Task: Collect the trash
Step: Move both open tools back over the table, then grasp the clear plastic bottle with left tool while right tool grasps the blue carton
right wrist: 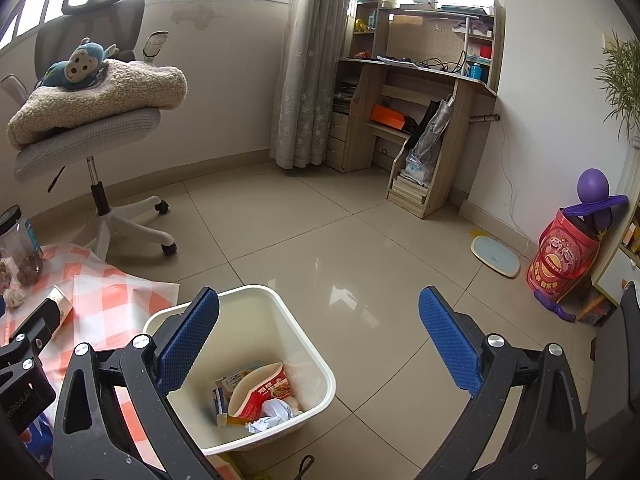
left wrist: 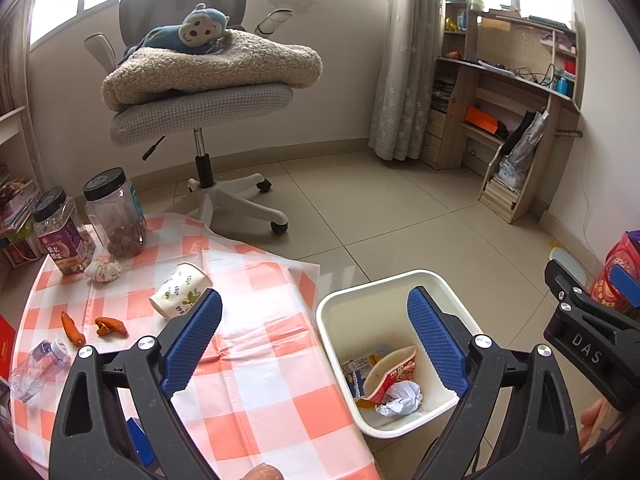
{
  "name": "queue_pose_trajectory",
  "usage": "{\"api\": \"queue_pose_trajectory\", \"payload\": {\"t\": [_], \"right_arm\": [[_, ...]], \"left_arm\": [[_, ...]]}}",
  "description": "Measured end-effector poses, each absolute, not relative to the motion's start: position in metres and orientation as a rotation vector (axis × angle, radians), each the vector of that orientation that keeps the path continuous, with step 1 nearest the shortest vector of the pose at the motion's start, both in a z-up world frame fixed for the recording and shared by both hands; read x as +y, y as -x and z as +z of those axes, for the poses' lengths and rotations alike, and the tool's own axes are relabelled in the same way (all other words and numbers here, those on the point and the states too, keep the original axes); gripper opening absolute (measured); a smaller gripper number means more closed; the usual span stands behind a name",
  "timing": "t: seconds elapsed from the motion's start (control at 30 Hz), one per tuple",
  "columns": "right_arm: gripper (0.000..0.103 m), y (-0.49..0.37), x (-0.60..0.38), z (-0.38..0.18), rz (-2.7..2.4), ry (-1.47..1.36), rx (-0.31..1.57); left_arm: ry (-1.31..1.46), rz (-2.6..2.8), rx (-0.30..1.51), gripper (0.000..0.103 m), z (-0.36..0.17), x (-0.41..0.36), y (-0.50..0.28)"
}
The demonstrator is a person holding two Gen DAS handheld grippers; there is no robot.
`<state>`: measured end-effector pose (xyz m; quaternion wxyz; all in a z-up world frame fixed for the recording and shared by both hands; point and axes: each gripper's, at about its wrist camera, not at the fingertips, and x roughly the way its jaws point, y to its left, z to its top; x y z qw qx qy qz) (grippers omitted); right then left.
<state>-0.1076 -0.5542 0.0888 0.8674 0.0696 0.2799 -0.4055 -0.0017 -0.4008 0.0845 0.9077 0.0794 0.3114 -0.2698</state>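
A white trash bin (left wrist: 340,312) stands on the floor beside the table, holding a red noodle cup (left wrist: 394,376), a carton and crumpled paper (left wrist: 402,398); it also shows in the right wrist view (right wrist: 312,364). My left gripper (left wrist: 316,336) is open and empty, over the table edge and the bin. My right gripper (right wrist: 320,340) is open and empty above the bin. On the checked tablecloth (left wrist: 248,392) lie a tipped paper cup (left wrist: 180,290), a crumpled paper ball (left wrist: 103,270), orange peels (left wrist: 72,328) and a crushed plastic bottle (left wrist: 38,364).
Two black-lidded jars (left wrist: 114,212) stand at the table's far left. An office chair (left wrist: 200,92) with a blanket and a plush monkey is behind the table. A wooden desk shelf (right wrist: 420,92), a red snack bucket (right wrist: 564,256) and a scale (right wrist: 494,256) are on the right.
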Motion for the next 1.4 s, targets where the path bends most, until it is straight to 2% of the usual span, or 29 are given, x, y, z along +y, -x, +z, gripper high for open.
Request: {"api": "queue_pose_trajectory", "payload": {"t": [0.93,1.17,1.4], "right_arm": [[0.096,0.004,-0.4,0.083,-0.54,-0.047,0.635],[0.096,-0.024,-0.365,0.068,-0.456,-0.052,0.7],[0.096,-0.044,-0.329,0.049,-0.354,-0.025,0.786]], "left_arm": [[-0.16,-0.241,0.731,0.092,0.081,-0.235,-0.067],[-0.284,-0.153,0.871,0.092,0.051,-0.181,-0.102],[-0.563,-0.1,1.009,0.092,-0.003,-0.126,-0.142]]}}
